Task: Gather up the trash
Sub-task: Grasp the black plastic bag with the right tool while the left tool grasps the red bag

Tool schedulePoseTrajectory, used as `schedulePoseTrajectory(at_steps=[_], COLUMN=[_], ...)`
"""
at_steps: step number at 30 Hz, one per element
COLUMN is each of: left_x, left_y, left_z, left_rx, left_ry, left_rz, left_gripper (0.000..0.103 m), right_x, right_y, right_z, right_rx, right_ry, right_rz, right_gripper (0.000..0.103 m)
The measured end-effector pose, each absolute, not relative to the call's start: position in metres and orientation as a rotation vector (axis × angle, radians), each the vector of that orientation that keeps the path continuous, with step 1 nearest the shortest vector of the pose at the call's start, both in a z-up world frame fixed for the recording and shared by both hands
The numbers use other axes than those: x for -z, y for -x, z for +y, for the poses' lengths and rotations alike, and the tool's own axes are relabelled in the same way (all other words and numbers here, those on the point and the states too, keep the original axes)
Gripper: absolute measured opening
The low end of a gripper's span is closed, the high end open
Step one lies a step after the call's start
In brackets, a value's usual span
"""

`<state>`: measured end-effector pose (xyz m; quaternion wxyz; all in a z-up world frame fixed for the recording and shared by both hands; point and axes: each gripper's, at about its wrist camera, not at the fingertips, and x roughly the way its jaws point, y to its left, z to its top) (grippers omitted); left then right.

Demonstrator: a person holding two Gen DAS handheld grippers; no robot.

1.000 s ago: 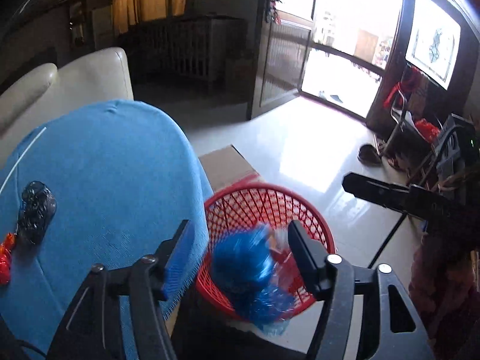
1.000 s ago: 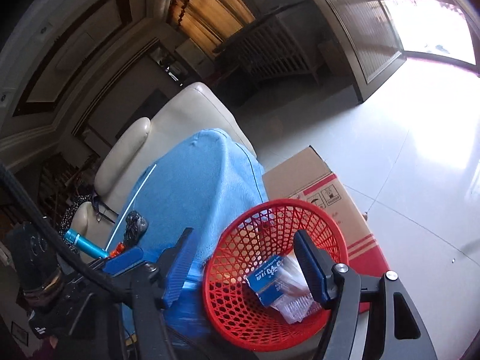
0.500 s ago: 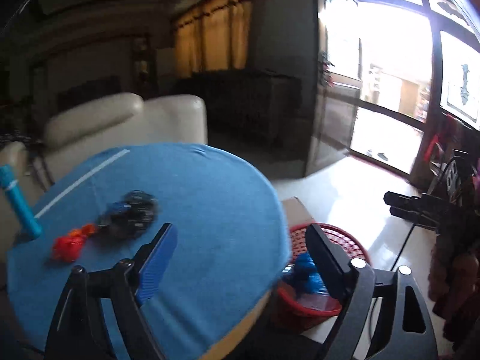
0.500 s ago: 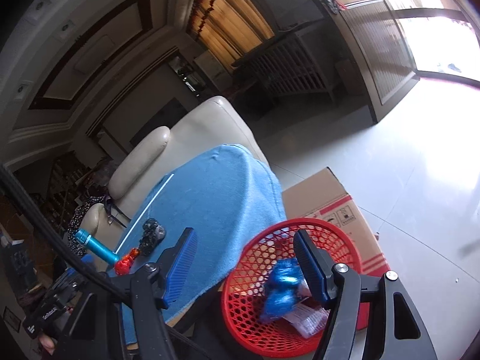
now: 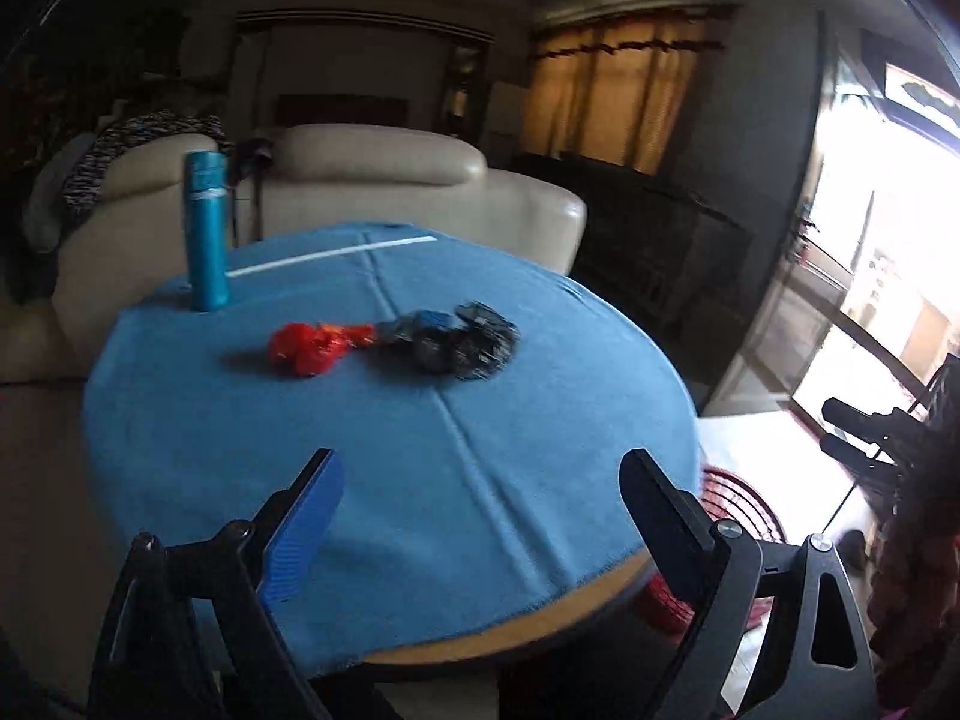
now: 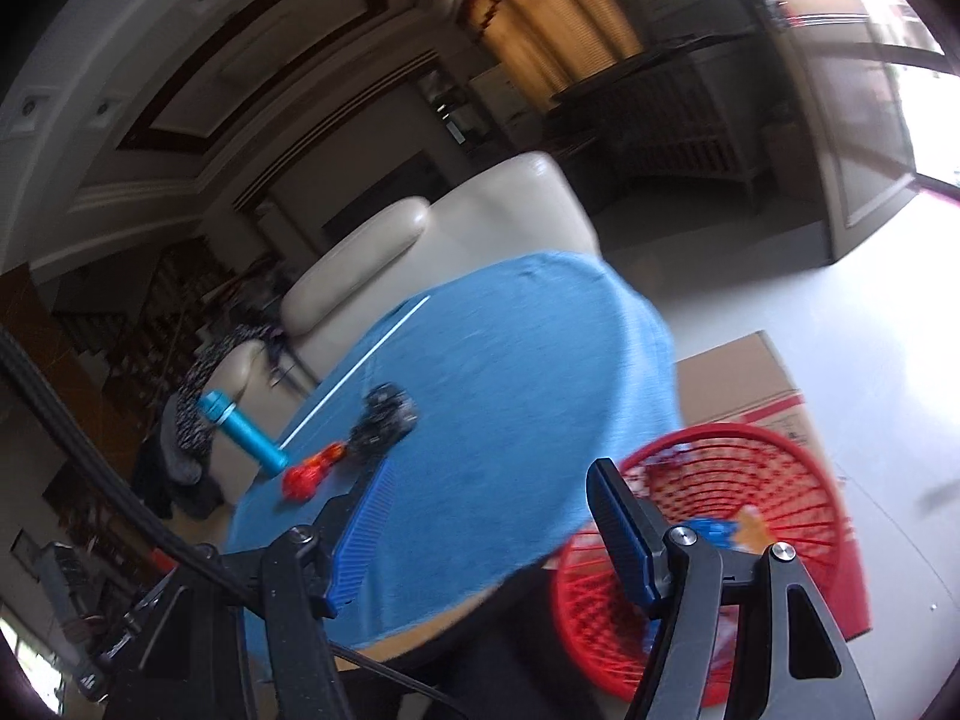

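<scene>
Hovering over blue-clothed round table, left gripper spread wide, empty. Right gripper likewise spread, empty, at table edge. Red wrapper and dark wrapper touching mid-table; teal bottle upright behind. Red basket beside table, blue trash inside.

Matt blue cloth is covering the table, shiny crinkled wrappers are gleaming on it, the red plastic mesh basket is looking glossy, and the cream sofa is shining smoothly.
</scene>
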<state>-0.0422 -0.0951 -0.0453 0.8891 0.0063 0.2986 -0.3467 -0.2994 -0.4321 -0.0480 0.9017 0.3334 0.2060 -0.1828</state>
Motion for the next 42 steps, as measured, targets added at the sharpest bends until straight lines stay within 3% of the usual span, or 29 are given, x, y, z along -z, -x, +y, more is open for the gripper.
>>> schedulePoseTrajectory(at_steps=[13, 24, 36, 38, 40, 41, 42], left_x=[0.055, 0.07, 0.118, 0.133, 0.146, 0.151, 0.154], left_y=[-0.036, -0.159, -0.272, -0.28, -0.284, -0.285, -0.284], left_z=[-0.064, -0.054, -0.094, -0.098, -0.101, -0.101, -0.102], left_rx=[0.507, 0.407, 0.443, 0.44, 0.446, 0.451, 0.454], left_ry=[-0.125, -0.056, 0.207, 0.256, 0.298, 0.316, 0.323], left_rz=[0.582, 0.703, 0.918, 0.967, 1.013, 1.03, 1.038], left_gripper=[0.093, 0.093, 0.093, 0.093, 0.092, 0.089, 0.078], right_x=[0.045, 0.109, 0.182, 0.183, 0.181, 0.184, 0.184], right_y=[0.153, 0.014, -0.091, -0.101, -0.112, -0.118, -0.12], right_z=[-0.399, -0.417, -0.438, -0.429, -0.418, -0.413, -0.408], right_rx=[0.151, 0.122, 0.288, 0.31, 0.326, 0.3, 0.294], right_ry=[-0.652, -0.847, -1.126, -1.073, -0.987, -0.974, -0.952], right_rz=[0.616, 0.796, 0.849, 0.843, 0.862, 0.881, 0.883], right_gripper=[0.071, 0.071, 0.071, 0.068, 0.044, 0.043, 0.042])
